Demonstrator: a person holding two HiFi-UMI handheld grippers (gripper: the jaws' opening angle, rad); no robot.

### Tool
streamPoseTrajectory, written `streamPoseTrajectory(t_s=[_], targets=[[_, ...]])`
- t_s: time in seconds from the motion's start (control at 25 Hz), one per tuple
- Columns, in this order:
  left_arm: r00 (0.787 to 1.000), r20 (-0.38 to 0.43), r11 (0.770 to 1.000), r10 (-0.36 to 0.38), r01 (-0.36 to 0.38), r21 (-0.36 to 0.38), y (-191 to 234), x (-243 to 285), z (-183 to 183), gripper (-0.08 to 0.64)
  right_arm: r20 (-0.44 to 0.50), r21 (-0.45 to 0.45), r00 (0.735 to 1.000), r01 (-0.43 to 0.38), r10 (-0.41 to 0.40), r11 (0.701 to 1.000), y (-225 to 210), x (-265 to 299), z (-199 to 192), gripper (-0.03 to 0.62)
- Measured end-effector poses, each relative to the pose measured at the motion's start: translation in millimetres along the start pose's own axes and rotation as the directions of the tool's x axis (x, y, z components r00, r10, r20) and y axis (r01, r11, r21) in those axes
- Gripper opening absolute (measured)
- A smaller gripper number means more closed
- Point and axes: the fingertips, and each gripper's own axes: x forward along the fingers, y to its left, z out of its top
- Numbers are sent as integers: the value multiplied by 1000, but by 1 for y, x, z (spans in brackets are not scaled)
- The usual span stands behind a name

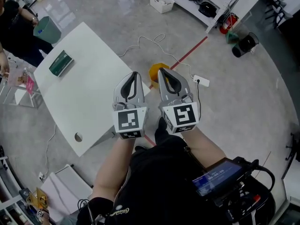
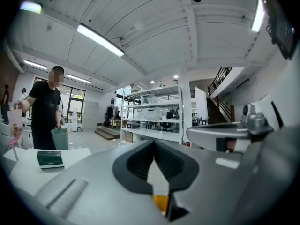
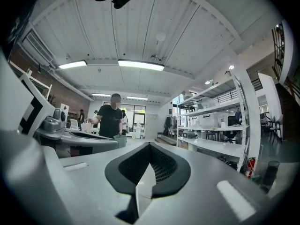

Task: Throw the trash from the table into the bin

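**A:** Which step is in hand?

**B:** The very start, I'd judge. The left hand-held gripper and the right hand-held gripper hang side by side off the desk's right edge. Both have their jaws pressed together and hold nothing.

**A:** And the trash?

**B:** A flat dark-green packet lies on the far left of the white desk, well apart from both.

**A:** Next move?

**B:** Reach left, spread one pair of jaws over the packet and close on it. A round yellow bin stands on the floor just beyond the tips, and a teal plastic bin past the desk's far corner. I cannot tell which is meant.

Green packet flat on table
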Motion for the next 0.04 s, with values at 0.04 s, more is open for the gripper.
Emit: streamPoseTrajectory(t_s=[0.04], targets=[[1000, 1, 1000, 2, -2, 2, -2, -4, 4, 9, 2, 1, 1000, -4, 4, 1000, 2, -4, 4, -3]])
